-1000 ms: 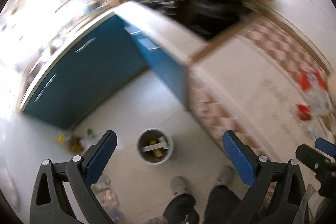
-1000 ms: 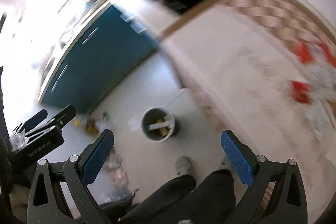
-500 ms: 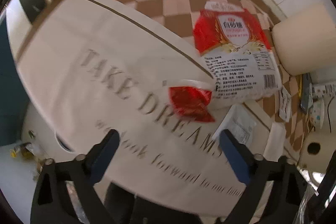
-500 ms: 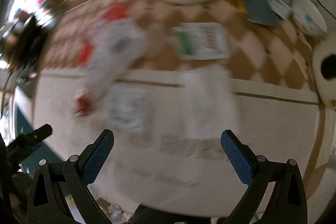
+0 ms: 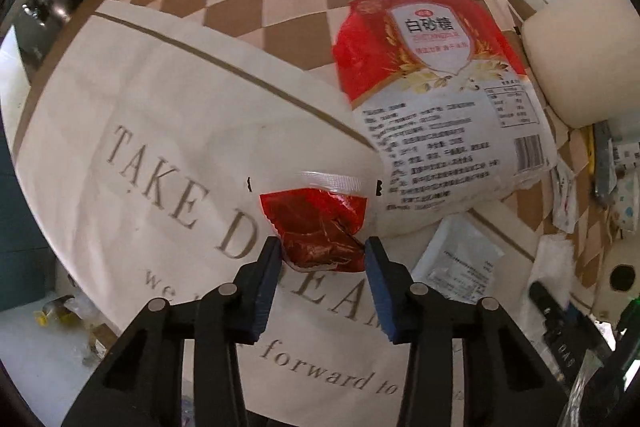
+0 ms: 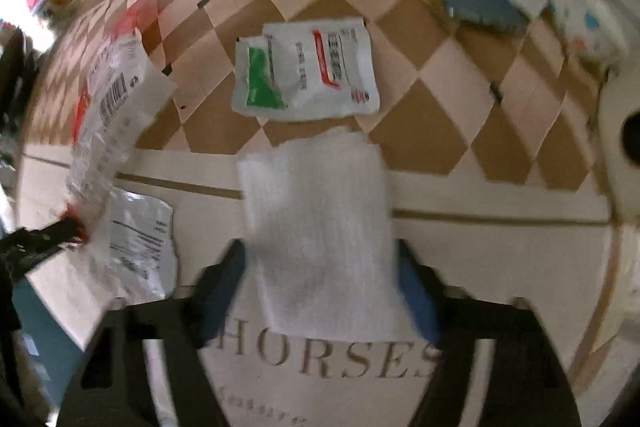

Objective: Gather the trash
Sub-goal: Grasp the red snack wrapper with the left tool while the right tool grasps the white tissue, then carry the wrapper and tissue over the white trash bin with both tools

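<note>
Down at the counter (image 5: 168, 99), both claws close on litter at once. Nearest the lens in the left wrist view, the left claw (image 5: 322, 255) points straight down with its blue pads either side of a crumpled red wrapper (image 5: 320, 227); the jaws are closing, the wrapper sits squarely between them, and the pads look to be just meeting its near edges, though a firm pinch cannot yet be confirmed. The wrapper's clear sealed strip lies on the far side, so its long axis runs away from the claw, and the grip falls on its near end. Just beyond and to the right, a large red-and-white sugar bag (image 5: 440, 91) lies apart, overlapping the checked cloth.

In the blurred right wrist view, the right claw (image 6: 320, 279) straddles the near end of a white paper tissue (image 6: 320, 227), jaws likewise closing with the tissue between them; contact is too smeared to judge. Farther off lies a white sachet with green and red print (image 6: 308, 67). Each hand seems set on the piece directly beneath it, neither needing to reach across.
</note>
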